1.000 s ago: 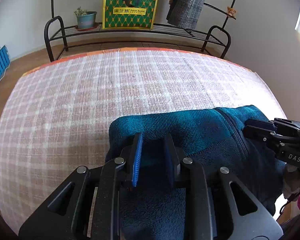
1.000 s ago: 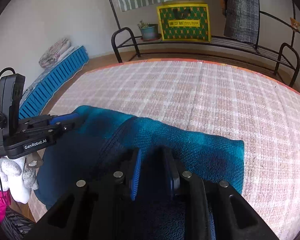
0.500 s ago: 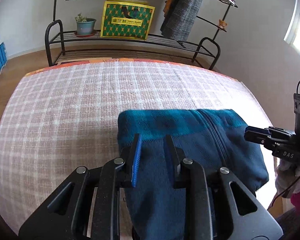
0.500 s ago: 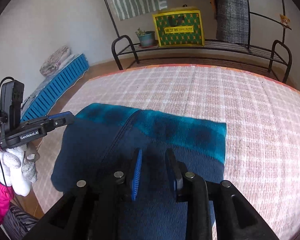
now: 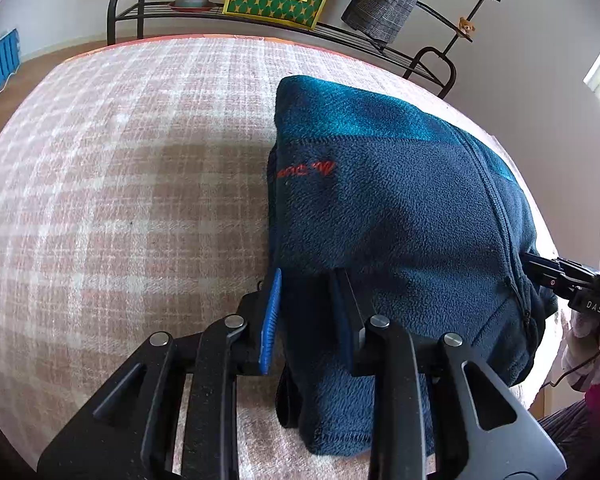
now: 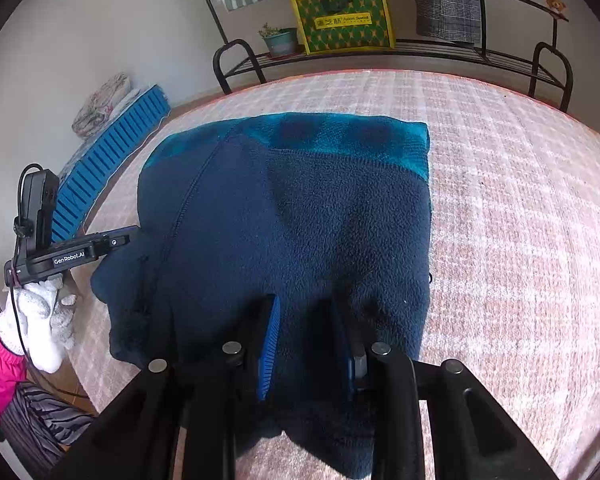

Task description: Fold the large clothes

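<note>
In the left wrist view we see our left gripper [image 5: 306, 312] at the near left corner of a folded fleece jacket [image 5: 400, 216], which lies on a bed covered by a pink checked blanket [image 5: 120, 184]. The near hem of the jacket sits between the two fingers [image 5: 270, 320]: the blue-padded one stands just outside the jacket's left edge and the other is pressed into the fleece, so the fingers are narrow and pinch a fold of cloth. The jacket is dark navy with a teal band along its far end, a small red logo near its left edge, and a zip running down its right side. At the right edge of this view our right gripper [image 5: 540, 272] reaches the jacket's right side.

In the right wrist view the right gripper [image 6: 304, 340] is over the near edge of the same jacket [image 6: 300, 220], with fleece bunched between its narrow fingers [image 6: 270, 344], which hold it. The jacket spreads away from the fingers towards the teal band, on the left half of the blanket [image 6: 520, 220]. The left gripper [image 6: 128, 238] touches the jacket's left edge, held by a white-gloved hand [image 6: 40, 320]. Behind the bed stands a black rack [image 6: 420, 48] with a green and yellow box [image 6: 344, 20] and a potted plant [image 6: 280, 40].
</note>
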A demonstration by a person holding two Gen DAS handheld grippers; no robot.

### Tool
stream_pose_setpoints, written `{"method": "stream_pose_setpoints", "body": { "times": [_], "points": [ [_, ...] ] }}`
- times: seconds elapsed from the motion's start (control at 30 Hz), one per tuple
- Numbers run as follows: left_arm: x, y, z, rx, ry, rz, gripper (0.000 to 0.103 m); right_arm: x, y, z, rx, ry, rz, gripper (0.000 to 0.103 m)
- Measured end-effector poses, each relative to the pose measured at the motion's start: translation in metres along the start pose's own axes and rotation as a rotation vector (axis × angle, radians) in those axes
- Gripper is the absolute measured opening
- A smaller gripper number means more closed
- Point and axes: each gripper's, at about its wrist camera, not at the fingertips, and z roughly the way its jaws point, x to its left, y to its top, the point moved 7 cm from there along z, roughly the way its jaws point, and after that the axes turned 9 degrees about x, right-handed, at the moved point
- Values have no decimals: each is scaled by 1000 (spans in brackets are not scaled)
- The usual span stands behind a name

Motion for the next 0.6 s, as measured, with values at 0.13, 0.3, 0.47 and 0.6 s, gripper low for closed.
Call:
{"method": "stream_pose_setpoints", "body": {
  "times": [0.13, 0.3, 0.47, 0.6],
  "points": [
    [10, -5, -28, -3, -11, -22, 28, -3, -14, -32, -32, 32, 31, 27],
    [4, -7, -64, -82, -36, -14, 28, -13, -25, -33, -21, 25, 50, 29],
    [-17, -34, -39, 18, 67, 117, 28, -19, -47, -16, 42, -26, 30, 27],
    [-11, -47, -19, 77, 10, 72, 29, -23, -55, -37, 8, 17, 0, 30]
  ]
}}
